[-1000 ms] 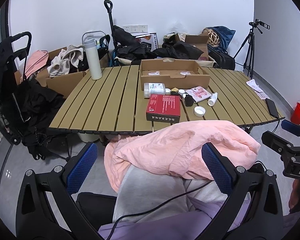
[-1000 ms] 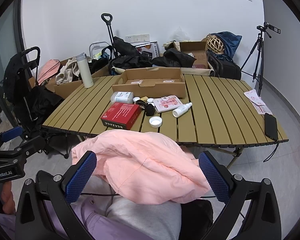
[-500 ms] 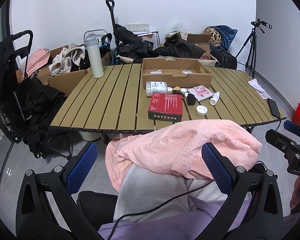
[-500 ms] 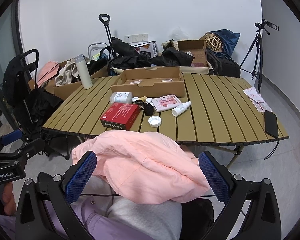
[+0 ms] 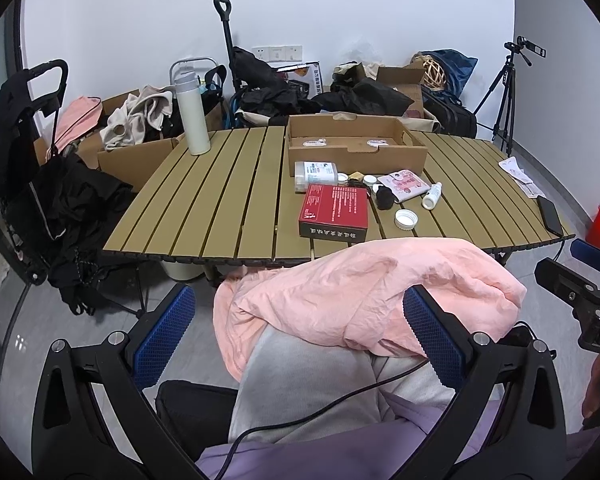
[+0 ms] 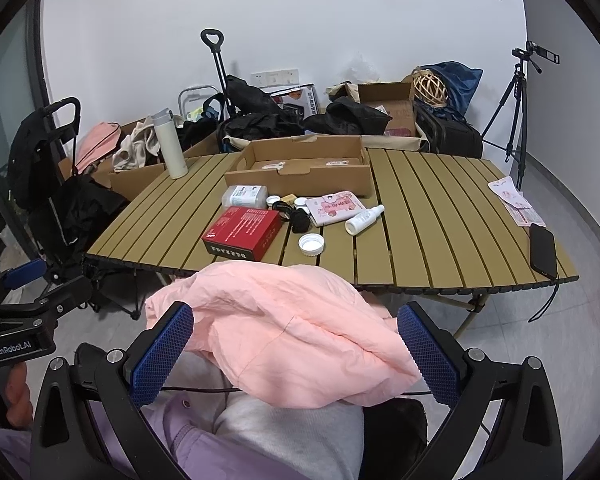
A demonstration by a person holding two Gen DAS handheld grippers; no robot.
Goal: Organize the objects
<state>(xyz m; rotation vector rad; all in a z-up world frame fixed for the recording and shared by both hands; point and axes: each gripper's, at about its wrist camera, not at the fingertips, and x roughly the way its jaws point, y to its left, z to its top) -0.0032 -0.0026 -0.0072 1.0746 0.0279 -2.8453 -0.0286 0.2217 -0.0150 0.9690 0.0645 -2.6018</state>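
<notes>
**Both hand-held grippers wide apart above the lap, short of the desk**

Left hand-held gripper: spread wide, nothing between the blue pads, held low over a pink garment draped on the lap of a seated person. Right hand-held gripper: likewise spread wide and empty, over the same pink garment, well apart from the objects on the desk.

On the slatted desk: a shallow cardboard box lying open at the far middle. Just in front of it, a loose cluster of small items:
- red box nearest the front edge, lying flat
- clear plastic container behind the red box, on its side
- white cap right of the red box, open side up
- small white bottle lying on its side
- pink patterned pouch between bottle and cardboard box
- small black item beside the pouch, not identifiable

Farther off: white flask upright at the far left corner, black phone near the right front edge, papers behind the phone.
</notes>
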